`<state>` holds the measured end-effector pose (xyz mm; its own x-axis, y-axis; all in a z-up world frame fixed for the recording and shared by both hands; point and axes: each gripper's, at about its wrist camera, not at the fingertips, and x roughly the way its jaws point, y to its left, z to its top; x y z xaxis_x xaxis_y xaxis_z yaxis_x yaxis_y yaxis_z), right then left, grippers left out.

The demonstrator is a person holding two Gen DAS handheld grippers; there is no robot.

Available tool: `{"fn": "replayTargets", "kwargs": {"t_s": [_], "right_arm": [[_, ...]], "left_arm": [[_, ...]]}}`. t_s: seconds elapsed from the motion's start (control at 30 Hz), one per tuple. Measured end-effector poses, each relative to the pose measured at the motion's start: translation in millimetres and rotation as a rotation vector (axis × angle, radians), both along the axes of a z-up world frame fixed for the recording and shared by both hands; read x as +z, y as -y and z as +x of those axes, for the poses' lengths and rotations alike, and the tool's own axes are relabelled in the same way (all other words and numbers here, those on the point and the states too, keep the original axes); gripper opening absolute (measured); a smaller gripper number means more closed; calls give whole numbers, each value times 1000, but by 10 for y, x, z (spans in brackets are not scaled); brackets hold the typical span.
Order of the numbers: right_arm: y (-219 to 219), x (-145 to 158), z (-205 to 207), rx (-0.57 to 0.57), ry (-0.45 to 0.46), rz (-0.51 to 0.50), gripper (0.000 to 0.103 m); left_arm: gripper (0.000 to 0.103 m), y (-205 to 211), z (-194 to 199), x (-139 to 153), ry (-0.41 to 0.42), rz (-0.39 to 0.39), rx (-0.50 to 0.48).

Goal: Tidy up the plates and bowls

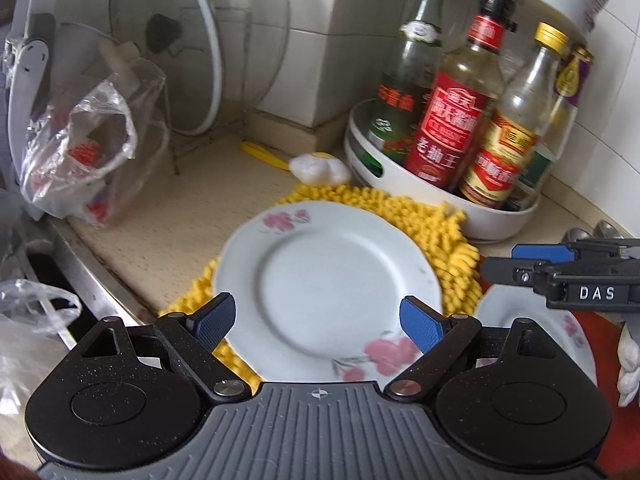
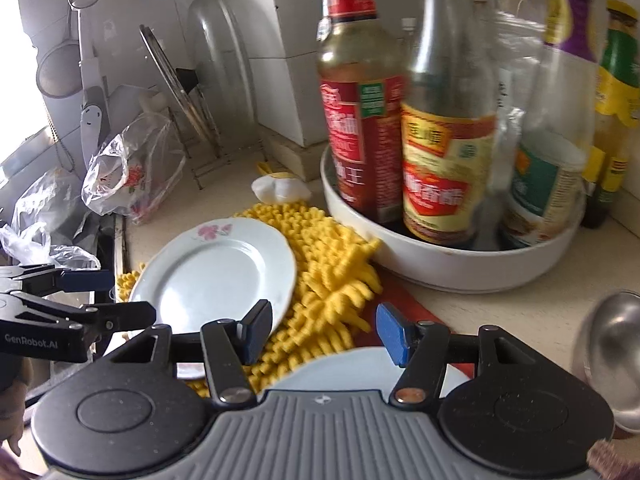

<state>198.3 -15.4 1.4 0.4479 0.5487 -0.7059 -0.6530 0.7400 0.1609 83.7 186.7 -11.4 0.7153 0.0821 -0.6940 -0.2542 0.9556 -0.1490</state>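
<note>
Plates are sitting on the counter: one flowered plate (image 1: 328, 288) is lying on the yellow mat (image 1: 448, 236), a second plate (image 1: 560, 332) just beside it. Left gripper (image 1: 318, 320) is hovering over the first with jaws wide apart, empty. Right gripper (image 2: 320, 334) is hanging over the second, jaws apart, gripping nothing.

Each gripper has a ribbed grey housing, two black speckled round hubs and black linkage arms with metal pivot screws; the left gripper (image 1: 318, 322) and right gripper (image 2: 324, 334) carry blue textured pads, with white lettering along the side bars
</note>
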Motion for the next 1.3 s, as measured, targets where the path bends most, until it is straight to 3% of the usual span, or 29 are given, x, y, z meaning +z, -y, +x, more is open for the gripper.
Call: {"fn": "replayTargets", "kwargs": {"t_s": [0.4, 0.83, 1.3], "right_arm": [[-368, -109, 52, -1, -29, -7, 55], [-613, -322, 105, 0, -121, -24, 55], [-662, -444, 184, 5, -237, -7, 47]], "left_arm": [[93, -237, 179, -62, -17, 3, -21], [94, -413, 428, -267, -65, -21, -61], [95, -413, 620, -506, -106, -20, -127]]}}
